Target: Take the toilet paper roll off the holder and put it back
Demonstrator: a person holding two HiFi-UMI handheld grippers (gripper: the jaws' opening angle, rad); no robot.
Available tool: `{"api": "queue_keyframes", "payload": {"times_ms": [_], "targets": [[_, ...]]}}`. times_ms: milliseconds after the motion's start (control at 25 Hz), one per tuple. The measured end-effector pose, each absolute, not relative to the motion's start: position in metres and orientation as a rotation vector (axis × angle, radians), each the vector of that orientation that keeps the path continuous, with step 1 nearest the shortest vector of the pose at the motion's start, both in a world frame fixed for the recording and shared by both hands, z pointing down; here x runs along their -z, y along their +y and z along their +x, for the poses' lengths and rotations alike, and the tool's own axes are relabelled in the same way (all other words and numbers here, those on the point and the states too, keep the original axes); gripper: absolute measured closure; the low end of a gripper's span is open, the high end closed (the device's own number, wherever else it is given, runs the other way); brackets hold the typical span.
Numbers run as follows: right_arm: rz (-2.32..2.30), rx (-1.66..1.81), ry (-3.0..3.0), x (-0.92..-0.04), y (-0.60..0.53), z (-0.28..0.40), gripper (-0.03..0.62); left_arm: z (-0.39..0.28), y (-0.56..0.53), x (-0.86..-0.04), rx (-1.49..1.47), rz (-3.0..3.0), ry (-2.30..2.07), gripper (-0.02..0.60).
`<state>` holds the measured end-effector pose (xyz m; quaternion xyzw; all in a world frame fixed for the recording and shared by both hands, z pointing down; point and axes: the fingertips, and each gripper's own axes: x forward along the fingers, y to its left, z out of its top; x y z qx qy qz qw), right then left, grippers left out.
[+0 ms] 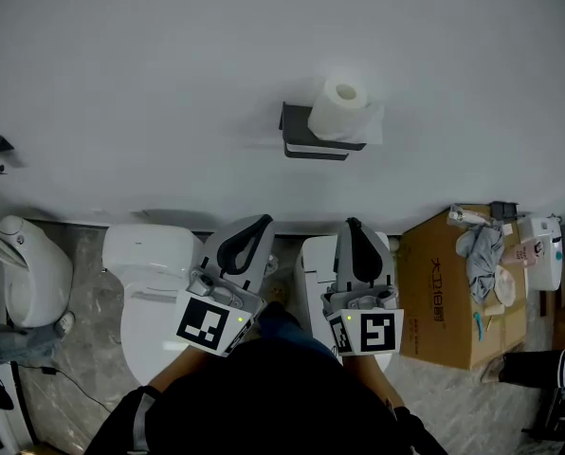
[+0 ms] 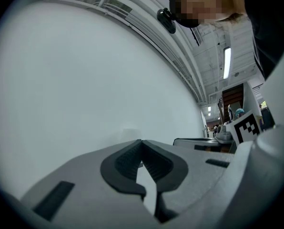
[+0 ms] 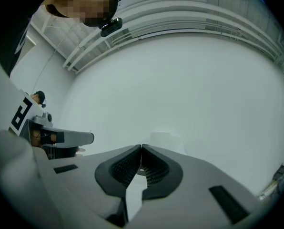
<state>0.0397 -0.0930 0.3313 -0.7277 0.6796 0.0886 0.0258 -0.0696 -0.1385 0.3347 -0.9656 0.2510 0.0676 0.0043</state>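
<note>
Nothing looks done yet: the toilet paper roll [image 1: 342,109] sits on its holder [image 1: 306,138] on the wall. The left gripper [image 1: 258,222] and right gripper [image 1: 352,224] are well apart from it, both closed and empty.

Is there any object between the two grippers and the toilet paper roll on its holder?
Nothing visible does. The toilet paper roll sits on the holder; in the head view only bare wall lies between it and the left gripper and the right gripper, both shut and empty.
</note>
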Motion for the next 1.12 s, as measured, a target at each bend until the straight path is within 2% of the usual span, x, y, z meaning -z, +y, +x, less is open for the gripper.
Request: {"api": "queue_keyframes", "payload": {"times_ms": [1120], "targets": [[-2.172,-0.224,2.166,-0.336,-0.213,0.142,0.570,0.038,-0.252,-0.329,-0.179,-3.039,0.856,0.575]]}}
